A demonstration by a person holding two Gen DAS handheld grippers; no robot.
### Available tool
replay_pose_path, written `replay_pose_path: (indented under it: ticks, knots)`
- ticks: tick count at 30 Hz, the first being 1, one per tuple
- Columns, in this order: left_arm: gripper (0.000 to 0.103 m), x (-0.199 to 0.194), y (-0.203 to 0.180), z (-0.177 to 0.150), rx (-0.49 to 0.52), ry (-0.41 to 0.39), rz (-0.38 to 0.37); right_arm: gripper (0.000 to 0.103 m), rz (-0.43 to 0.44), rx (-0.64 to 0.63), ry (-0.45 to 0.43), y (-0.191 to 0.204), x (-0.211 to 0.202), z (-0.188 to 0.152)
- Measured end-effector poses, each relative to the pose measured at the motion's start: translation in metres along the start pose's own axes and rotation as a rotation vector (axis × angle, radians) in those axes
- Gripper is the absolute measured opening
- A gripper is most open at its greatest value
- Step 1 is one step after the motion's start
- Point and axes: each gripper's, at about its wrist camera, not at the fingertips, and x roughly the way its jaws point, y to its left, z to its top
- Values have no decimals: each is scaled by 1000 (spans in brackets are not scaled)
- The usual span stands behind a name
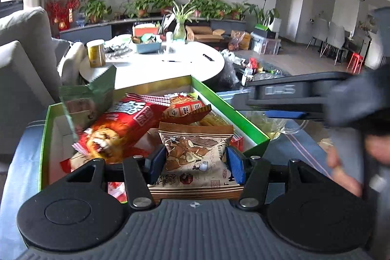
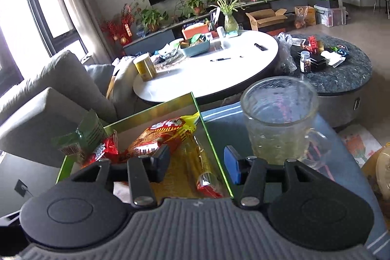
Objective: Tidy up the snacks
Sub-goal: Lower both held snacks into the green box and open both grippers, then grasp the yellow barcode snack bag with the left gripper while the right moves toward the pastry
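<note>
A green-rimmed box (image 1: 243, 117) holds several snack packets: a red one (image 1: 117, 128), an orange one (image 1: 187, 109) and a green one (image 1: 92, 94) standing at its far left. My left gripper (image 1: 196, 162) has its blue pads on both sides of a brown-and-cream snack packet (image 1: 195, 155) above the box's near end. My right gripper (image 2: 195, 162) is open and empty over the box's right wall (image 2: 212, 143), above a yellow packet (image 2: 192, 167). The right gripper also shows in the left wrist view (image 1: 292, 99).
A glass mug (image 2: 280, 118) stands right of the box on the blue-grey cloth (image 2: 224, 118). Behind are a white round table (image 2: 207, 70) with a yellow can (image 2: 145, 67), a dark round table (image 2: 341, 74) and a grey sofa (image 2: 48, 94).
</note>
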Motion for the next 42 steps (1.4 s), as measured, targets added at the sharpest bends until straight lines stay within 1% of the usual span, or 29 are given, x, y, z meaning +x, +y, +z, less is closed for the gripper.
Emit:
replay_pose_path:
  ticks: [4,9,12,16,17,19,24,27,29,34,37,42]
  knots:
    - [52,20,-5,6,-4,48,0,85,9,-8,-21,-4,-12,-1]
    - [53,40,-3,19,-15,73,51,85,17,8,-35,-10,-17,-2]
    - [53,50,2,25,-39,98,43,85,23,20,-29,-12,-17,-4]
    - [57,54,6,25,-57,98,78,85,29,27,-25,-12,-19,-7]
    - [61,52,8,24,-66,104,69,85,34,23,-22,-12,-21,-8]
    - [65,45,10,20,-87,111,51,85,37,21,-29,-12,-25,-9]
    - [66,15,7,16,-69,89,36,85,42,13,-21,-13,-36,-12]
    - [68,-11,9,12,-60,57,25,85,41,-8,-18,-13,-45,-17]
    - [71,-27,11,9,-55,34,35,85,35,-17,-13,-12,-50,-21]
    - [71,-60,20,-2,-37,14,64,85,37,-36,14,-11,-60,-32]
    - [71,-77,29,-15,-38,25,87,85,39,-61,39,-9,-68,-44]
    - [71,-103,39,-43,-31,65,123,85,42,-92,66,-8,-85,-65]
